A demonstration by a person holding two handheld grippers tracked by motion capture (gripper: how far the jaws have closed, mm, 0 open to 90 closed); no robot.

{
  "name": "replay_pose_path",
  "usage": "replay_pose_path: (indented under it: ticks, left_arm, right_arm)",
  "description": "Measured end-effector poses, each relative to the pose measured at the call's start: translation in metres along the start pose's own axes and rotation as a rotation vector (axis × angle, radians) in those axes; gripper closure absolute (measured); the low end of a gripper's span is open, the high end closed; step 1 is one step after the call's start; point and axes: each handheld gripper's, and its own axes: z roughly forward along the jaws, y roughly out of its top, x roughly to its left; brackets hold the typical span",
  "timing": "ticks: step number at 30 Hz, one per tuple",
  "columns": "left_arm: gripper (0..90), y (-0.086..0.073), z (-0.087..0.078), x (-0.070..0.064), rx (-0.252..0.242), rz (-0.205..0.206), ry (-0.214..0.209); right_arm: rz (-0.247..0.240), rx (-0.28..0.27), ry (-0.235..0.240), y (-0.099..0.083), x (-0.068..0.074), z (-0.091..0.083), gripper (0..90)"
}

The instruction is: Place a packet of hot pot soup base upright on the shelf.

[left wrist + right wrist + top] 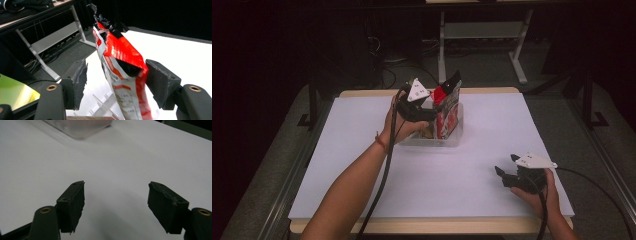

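Left gripper (116,82) is up at the clear plastic bin (452,138) at the far middle of the table (362,150). Its jaws are spread wide around the red snack bag (117,57), which stands upright in the bin; one pad looks like it's touching, no squeeze yet. Looks like the grab step, so next it probably needs to close on the bag. Right gripper (116,202) sits near the front right edge, jaws apart, holding nothing.

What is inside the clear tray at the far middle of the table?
A red and white snack bag stands upright in the clear tray, with the open left tool around it. The hand hides the tray's left part.
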Motion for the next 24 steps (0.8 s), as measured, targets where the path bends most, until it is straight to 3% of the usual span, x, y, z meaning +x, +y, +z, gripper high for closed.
replay_pose_path:
  ticks: [9, 18, 24]
  left_arm:
    - [29.6, -0.004, -0.022, -0.005, -0.015, 0.030, -0.029]
    - [26.4, -0.015, -0.033, -0.006, 0.009, 0.060, -0.031]
    - [25.2, -0.024, -0.037, -0.005, 0.016, 0.051, -0.046]
  right_arm:
    - [-0.004, -0.009, 0.013, 0.001, 0.002, 0.000, 28.8]
    - [-0.007, -0.005, 0.015, 0.001, 0.002, 0.000, 28.8]
    - [-0.006, -0.002, 0.016, 0.000, 0.002, 0.000, 28.8]
